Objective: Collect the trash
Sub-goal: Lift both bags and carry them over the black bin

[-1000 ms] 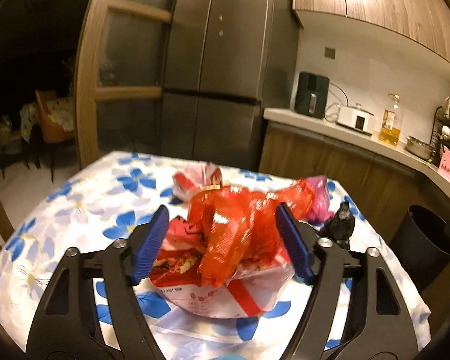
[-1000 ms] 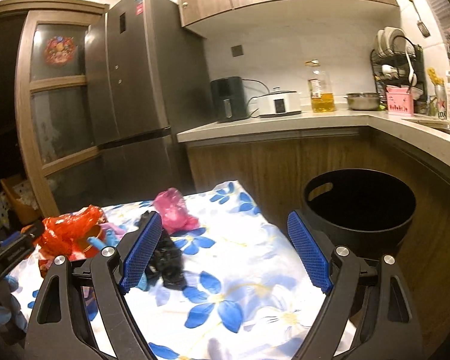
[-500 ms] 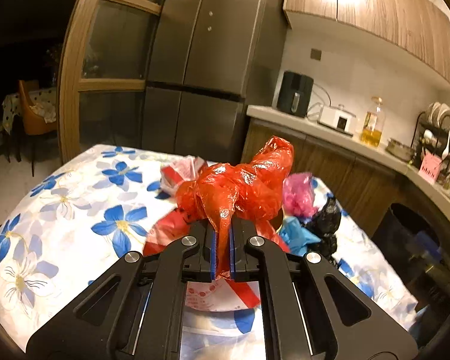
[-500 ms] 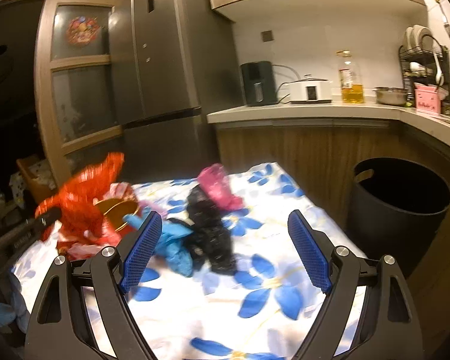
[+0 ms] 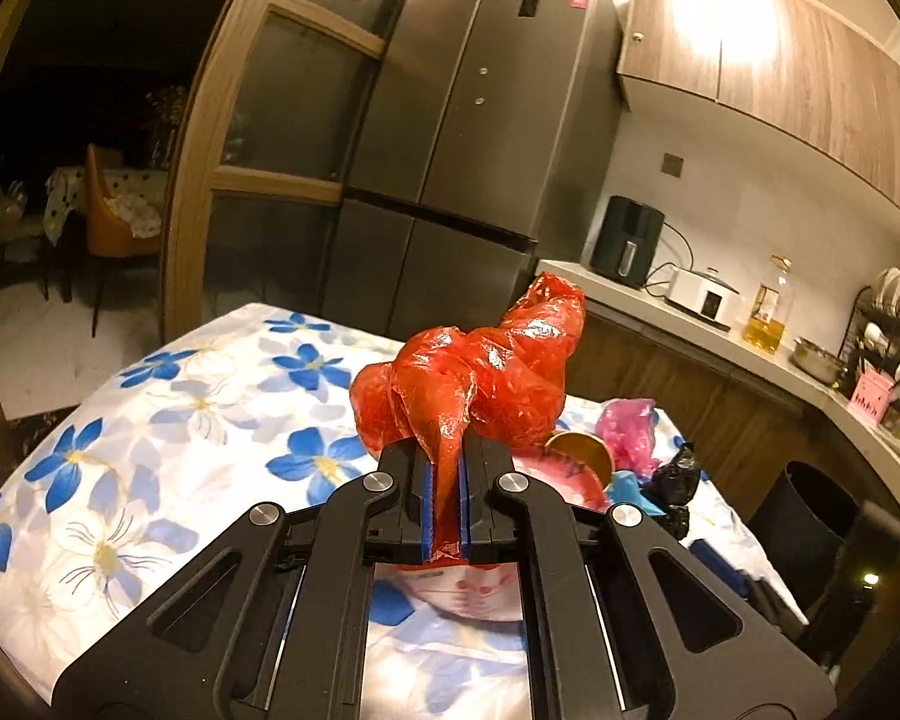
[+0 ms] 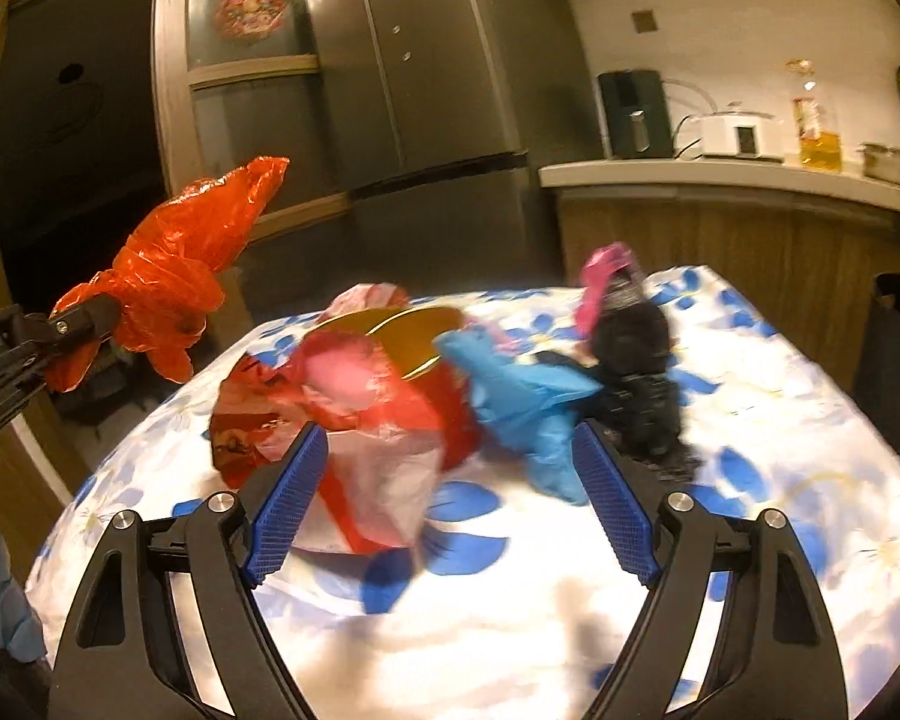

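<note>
My left gripper (image 5: 447, 498) is shut on a crumpled red plastic bag (image 5: 480, 372) and holds it up above the table; the right wrist view shows the same bag (image 6: 180, 264) in the air at the left. My right gripper (image 6: 450, 498) is open and empty, low over the table. In front of it lie a red-and-white wrapper (image 6: 354, 420), a gold-rimmed round container (image 6: 414, 330), a blue bag (image 6: 522, 396), a black bag (image 6: 636, 360) and a pink bag (image 6: 600, 276). The black trash bin (image 5: 804, 510) stands beside the table at the right.
The table wears a white cloth with blue flowers (image 5: 150, 450). A fridge (image 5: 468, 180) stands behind it. A counter (image 6: 720, 174) at the right carries an air fryer, a cooker, an oil bottle and a dish rack. A dark doorway opens at the left.
My left gripper closed on the red bag and lifted it off the pile. My right gripper swung left from the bin side toward the trash pile and stayed open.
</note>
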The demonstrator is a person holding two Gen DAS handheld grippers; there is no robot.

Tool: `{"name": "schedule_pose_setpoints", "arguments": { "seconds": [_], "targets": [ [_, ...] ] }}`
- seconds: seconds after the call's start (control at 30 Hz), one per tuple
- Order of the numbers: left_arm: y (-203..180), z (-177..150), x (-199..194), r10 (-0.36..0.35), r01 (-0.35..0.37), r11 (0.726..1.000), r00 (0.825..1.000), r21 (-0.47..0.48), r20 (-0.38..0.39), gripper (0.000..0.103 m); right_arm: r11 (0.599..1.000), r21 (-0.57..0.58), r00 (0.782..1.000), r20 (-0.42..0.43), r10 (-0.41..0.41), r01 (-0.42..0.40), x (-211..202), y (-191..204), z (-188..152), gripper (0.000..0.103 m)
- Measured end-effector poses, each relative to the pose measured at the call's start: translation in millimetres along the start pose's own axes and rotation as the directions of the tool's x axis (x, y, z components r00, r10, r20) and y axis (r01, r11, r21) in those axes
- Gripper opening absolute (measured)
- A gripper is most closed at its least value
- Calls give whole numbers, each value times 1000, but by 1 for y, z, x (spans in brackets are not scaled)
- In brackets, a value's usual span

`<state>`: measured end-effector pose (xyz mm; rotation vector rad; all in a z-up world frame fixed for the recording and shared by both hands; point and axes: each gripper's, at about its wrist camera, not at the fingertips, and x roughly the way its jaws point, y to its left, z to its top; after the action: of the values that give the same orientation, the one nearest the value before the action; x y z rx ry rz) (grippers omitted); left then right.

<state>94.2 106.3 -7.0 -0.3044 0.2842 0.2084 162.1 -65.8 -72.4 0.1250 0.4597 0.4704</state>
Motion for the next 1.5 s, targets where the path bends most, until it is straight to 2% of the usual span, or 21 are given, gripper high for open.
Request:
{"name": "schedule_pose_setpoints", "arguments": {
  "seconds": [0.33, 0.4, 0.43, 0.6, 0.73, 0.8, 1.13, 1.5],
  "targets": [
    [12, -6, 6, 1, 0, 1000, 1000, 2, -25, 5, 992, 16, 991, -46, 122, -122, 24, 11, -1, 80],
    [14, -7, 8, 1, -1, 1000, 999, -3, -33, 5, 992, 5, 991, -53, 124, -124, 27, 14, -2, 80],
    [14, -7, 9, 1, -1, 1000, 999, -5, -35, 5, 992, 3, 990, -58, 128, -128, 29, 15, -2, 77],
    [17, -9, 10, 2, -2, 1000, 999, -4, -37, 5, 989, 6, 986, -78, 146, -146, 31, 15, -4, 38],
    [16, -9, 11, 3, -3, 1000, 999, 2, -40, 5, 986, -3, 984, -69, 166, -166, 25, 15, -5, 27],
    [15, -10, 12, 4, -4, 1000, 999, 0, -45, 5, 985, -18, 984, -65, 168, -169, 22, 17, -5, 18],
    [2, -9, 1, 9, -9, 1000, 1000, 19, -27, 5, 981, -47, 982, -13, 187, -188, -19, 12, -2, 9],
    [-28, -14, -14, -23, 24, 998, 1000, 55, -19, 5, 992, -28, 990, 58, 126, -124, -75, -17, 2, 7]
  ]
}}
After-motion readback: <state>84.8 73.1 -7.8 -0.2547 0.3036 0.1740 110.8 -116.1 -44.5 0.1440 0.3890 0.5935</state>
